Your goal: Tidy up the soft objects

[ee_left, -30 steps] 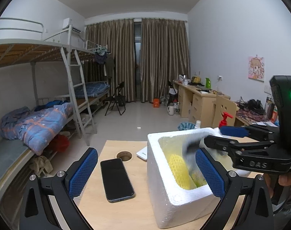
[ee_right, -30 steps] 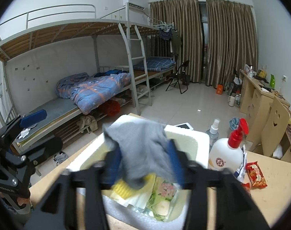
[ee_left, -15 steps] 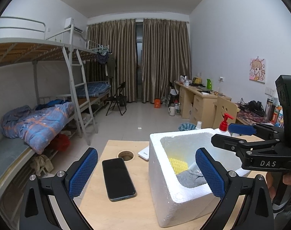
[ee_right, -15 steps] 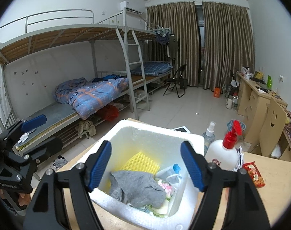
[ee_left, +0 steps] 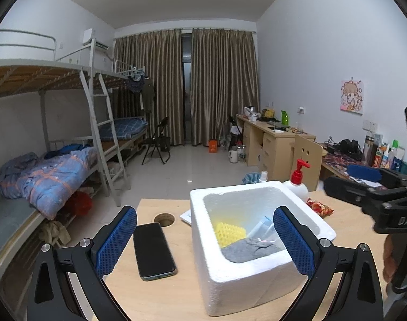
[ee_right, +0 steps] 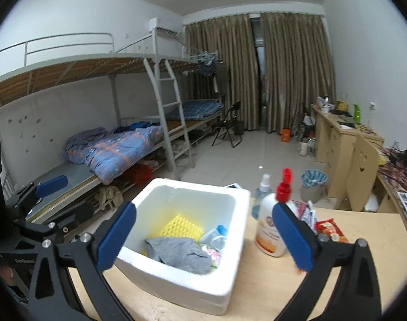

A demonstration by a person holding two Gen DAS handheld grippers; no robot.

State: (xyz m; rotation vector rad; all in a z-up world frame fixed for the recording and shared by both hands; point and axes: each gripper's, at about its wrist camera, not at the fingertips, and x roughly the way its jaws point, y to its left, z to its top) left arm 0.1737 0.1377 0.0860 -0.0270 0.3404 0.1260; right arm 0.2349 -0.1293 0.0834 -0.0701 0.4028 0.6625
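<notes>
Both tongs are spread wide with nothing gripped. The left gripper is held low over the wooden table, its blue pads framing a black phone and the near wall of a white foam box. The right gripper is held above the same box from the other side — its pads are well apart, and its body is seen at the right edge of the left view.

The grey cloth is lying crumpled inside the box, against the near wall, on top of a yellow mesh sleeve and beside some clear packaging; it is touched by neither gripper. In the left view the cloth is seen low in the box.

A red-pump lotion bottle is standing just beside the box, a small spray bottle behind it, and a red snack packet is lying near — all on the table.
</notes>
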